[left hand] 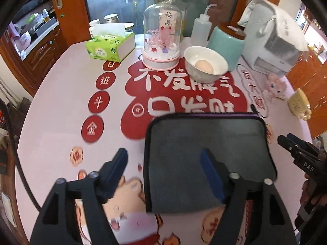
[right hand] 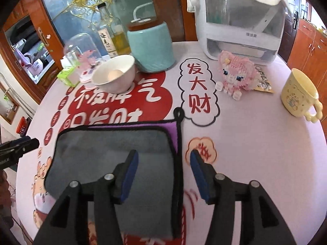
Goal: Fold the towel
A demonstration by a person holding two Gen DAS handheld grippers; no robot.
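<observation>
- Left wrist view: We saw the grey towel [left hand: 208,159] lying flat on the table [left hand: 51,143], near the front edge, with one layer already folded over.
- Our left gripper [left hand: 165,175] had its jaws wide apart and held nothing. One finger hung past the towel's left edge and the other sat over the towel.
- We could see the other gripper far off at the right side of this view, but we could not tell from here how its jaws stood.
- The bowl [left hand: 205,64] with the egg [left hand: 204,66] stood well behind the towel, so we thought a fold should go sideways and stay low.
- Right wrist view: The towel [right hand: 114,157] showed a purple under-layer poking out at the top right, so the layers were not lined up.
- Our right gripper [right hand: 162,175] also had its jaws wide apart and empty, one on each side of the towel's black right edge.
- We thought the best way was to pinch both layers together at that edge, lift just a little, and lay it over evenly.
- The yellow cup [right hand: 298,94] and the pink toy [right hand: 235,77] stood well apart from the towel.
</observation>
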